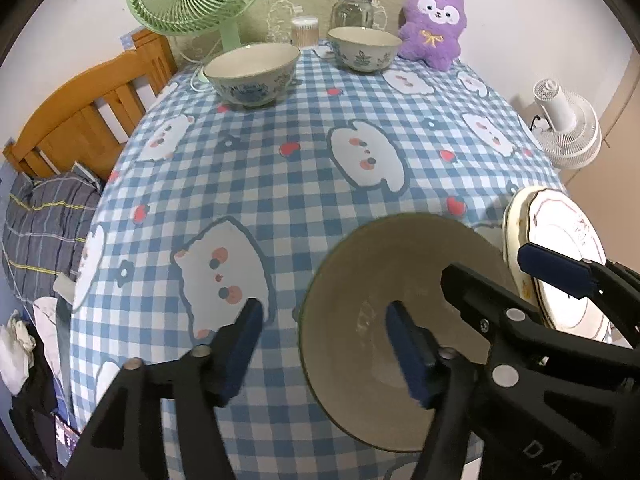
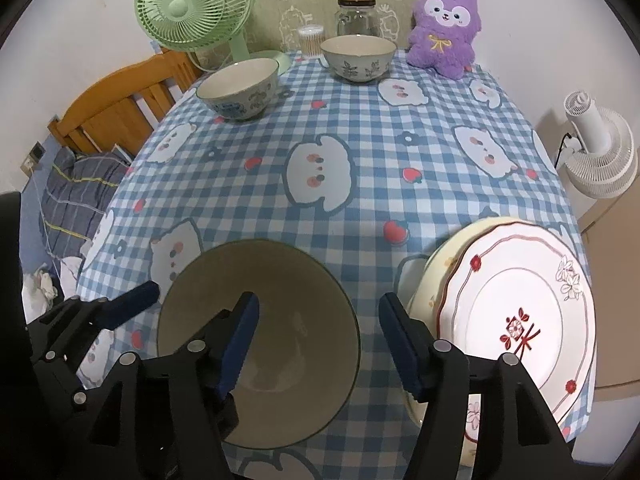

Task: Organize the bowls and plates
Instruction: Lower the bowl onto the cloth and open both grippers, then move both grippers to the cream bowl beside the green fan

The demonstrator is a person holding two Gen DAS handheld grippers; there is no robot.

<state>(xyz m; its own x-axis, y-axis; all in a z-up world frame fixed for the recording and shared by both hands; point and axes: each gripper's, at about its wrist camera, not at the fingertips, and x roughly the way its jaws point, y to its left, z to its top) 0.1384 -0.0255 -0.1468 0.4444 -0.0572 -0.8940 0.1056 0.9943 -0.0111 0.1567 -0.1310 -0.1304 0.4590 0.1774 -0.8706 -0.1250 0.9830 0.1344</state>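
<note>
A large grey-green bowl (image 1: 384,320) (image 2: 260,344) stands near the table's front edge. My left gripper (image 1: 326,344) is open and straddles the bowl's left rim, one pad outside and one inside, neither pressing. My right gripper (image 2: 322,346) is open astride the right rim in the same way. To the right, a white plate with red pattern (image 2: 520,320) (image 1: 560,224) lies on a cream plate (image 2: 432,276). At the far side sit a blue-patterned bowl (image 1: 252,76) (image 2: 240,88) and a leaf-patterned bowl (image 1: 364,48) (image 2: 356,58), both upright.
The checked tablecloth (image 2: 360,120) covers the table. Along the back stand a green fan (image 2: 192,12), a glass jar (image 2: 356,16), a tub of cotton swabs (image 2: 310,40) and a purple plush toy (image 2: 444,28). A wooden bed frame (image 1: 80,120) is left, a white fan (image 2: 600,160) right.
</note>
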